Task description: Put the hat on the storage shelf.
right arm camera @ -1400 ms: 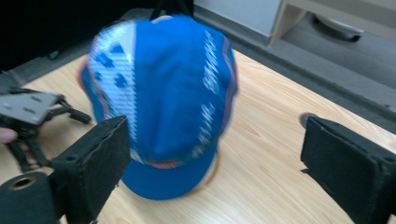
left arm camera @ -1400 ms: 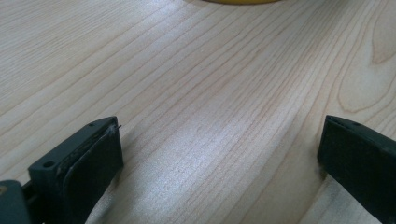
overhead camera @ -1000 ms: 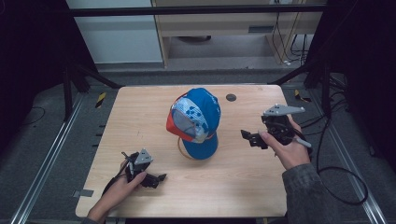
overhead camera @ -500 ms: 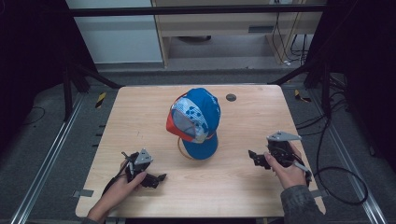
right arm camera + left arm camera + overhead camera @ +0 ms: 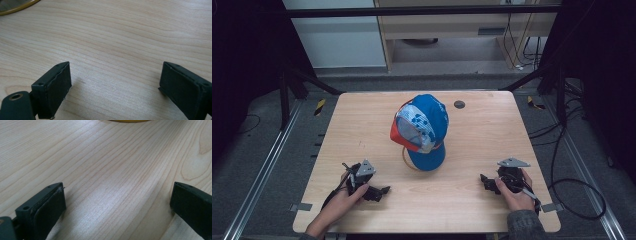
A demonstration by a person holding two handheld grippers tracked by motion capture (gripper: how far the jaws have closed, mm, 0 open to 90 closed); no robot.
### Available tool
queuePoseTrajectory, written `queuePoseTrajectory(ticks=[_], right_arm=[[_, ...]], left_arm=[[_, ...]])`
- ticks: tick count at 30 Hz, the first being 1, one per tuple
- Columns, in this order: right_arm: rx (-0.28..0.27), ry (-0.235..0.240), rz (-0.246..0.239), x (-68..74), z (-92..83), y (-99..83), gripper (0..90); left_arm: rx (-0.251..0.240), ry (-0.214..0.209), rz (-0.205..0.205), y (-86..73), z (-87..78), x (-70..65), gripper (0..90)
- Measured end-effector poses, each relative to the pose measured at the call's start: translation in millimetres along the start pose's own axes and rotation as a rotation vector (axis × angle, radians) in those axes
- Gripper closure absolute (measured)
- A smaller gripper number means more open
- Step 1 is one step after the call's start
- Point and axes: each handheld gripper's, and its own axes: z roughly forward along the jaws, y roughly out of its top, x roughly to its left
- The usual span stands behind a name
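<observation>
A blue cap [image 5: 422,129] with a white patterned front and an orange-red side sits on a stand in the middle of the wooden table [image 5: 362,125], its brim pointing toward the front edge. A yellowish ring base [image 5: 405,159] shows under it. My left gripper [image 5: 381,191] rests on the table near the front left, held by a hand. In the left gripper view its jaws stand wide apart over bare wood, so my left gripper [image 5: 117,202] is open. My right gripper [image 5: 485,182] lies near the front right, and my right gripper [image 5: 115,85] is open with nothing between its jaws.
A small dark round hole [image 5: 459,104] marks the table behind the cap. Black frame legs [image 5: 292,82] stand at both sides, and cables [image 5: 572,185] lie on the floor to the right. A cabinet [image 5: 452,30] is beyond the far edge.
The right hand has brought its gripper down and back from beside the cap to the table's front right. The left gripper has stayed in place.
</observation>
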Motion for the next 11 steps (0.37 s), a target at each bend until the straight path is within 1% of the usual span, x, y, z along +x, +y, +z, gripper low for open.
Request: queuePoseTrajectory(ticks=[1,2,4,6,8,11], right_arm=[[0.002,-0.002,-0.002,1.4,0.0,-0.3,10.3],[0.003,-0.012,-0.018,2.6,0.4,-0.9,10.4],[0.001,-0.018,-0.025,2.5,0.3,-1.1,10.3],[0.001,-0.018,-0.024,2.5,0.3,-1.1,10.3],[0.006,-0.022,-0.021,2.9,0.6,-1.1,7.6],[0.011,-0.026,-0.008,4.2,1.0,-0.8,6.8]], left_arm=[[0.0,0.0,0.0,0.0,0.0,0.0,0.0],[0.0,0.0,0.0,0.0,0.0,0.0,0.0],[0.0,0.0,0.0,0.0,0.0,0.0,0.0],[0.0,0.0,0.0,0.0,0.0,0.0,0.0],[0.0,0.0,0.0,0.0,0.0,0.0,0.0],[0.0,0.0,0.001,0.0,0.0,0.0,0.0]])
